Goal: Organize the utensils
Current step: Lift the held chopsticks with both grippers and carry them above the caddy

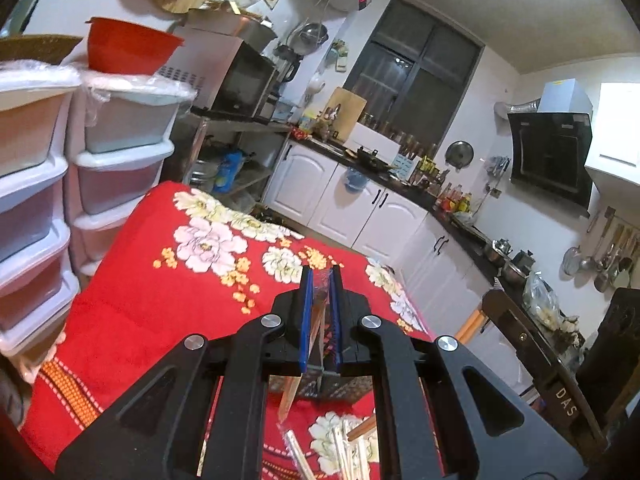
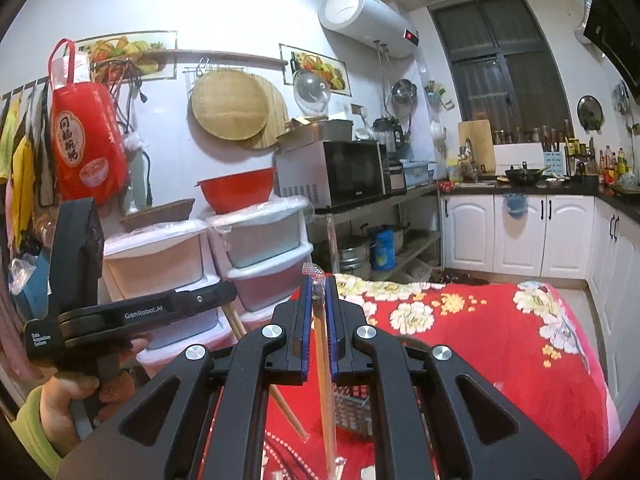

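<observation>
My left gripper (image 1: 321,276) is shut on a plastic-wrapped pair of wooden chopsticks (image 1: 294,392) that hangs down below the jaws over the red floral tablecloth (image 1: 168,292). My right gripper (image 2: 319,284) is shut on another wrapped chopstick pair (image 2: 325,376), held upright. A metal mesh utensil holder (image 2: 354,412) stands on the cloth just below both grippers; it also shows in the left wrist view (image 1: 336,390). More wrapped chopsticks (image 1: 352,452) lie on the cloth near the bottom. The left gripper's body (image 2: 120,312) shows at the left of the right wrist view, with its chopsticks (image 2: 276,396) slanting down.
Stacked plastic drawers (image 1: 120,152) with a red bowl (image 1: 128,50) on top stand left of the table. A microwave (image 2: 340,172) sits on a metal shelf behind. White cabinets (image 2: 520,236) and a cluttered counter run along the far wall. A dark wooden chair (image 1: 560,380) stands at the right.
</observation>
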Available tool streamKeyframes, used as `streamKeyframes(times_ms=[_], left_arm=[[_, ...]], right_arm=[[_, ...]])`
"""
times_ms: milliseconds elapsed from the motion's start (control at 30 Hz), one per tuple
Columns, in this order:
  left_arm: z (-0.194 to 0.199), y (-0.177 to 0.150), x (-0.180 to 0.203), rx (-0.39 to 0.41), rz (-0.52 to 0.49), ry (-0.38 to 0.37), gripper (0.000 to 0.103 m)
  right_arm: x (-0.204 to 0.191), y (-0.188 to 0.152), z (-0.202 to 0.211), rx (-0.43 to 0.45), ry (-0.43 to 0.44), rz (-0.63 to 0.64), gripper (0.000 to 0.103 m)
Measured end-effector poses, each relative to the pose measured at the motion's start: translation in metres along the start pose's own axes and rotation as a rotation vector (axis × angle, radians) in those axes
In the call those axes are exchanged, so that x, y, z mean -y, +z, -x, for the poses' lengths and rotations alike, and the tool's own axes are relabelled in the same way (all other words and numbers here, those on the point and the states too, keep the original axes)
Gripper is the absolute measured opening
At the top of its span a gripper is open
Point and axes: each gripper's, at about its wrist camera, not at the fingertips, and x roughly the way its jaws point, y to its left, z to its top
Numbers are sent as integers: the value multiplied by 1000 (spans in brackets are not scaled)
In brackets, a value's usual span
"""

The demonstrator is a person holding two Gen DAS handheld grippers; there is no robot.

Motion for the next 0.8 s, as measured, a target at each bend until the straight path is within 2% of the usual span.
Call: streamKeyframes(times_ms=[467,800], left_arm=[[-25,35,31,41,-66,-40,3],[-53,45,39,68,-77,-39,3]], right_arm=[[23,31,-31,34,-49,-12,7],[47,39,-55,62,-89,-29,7]])
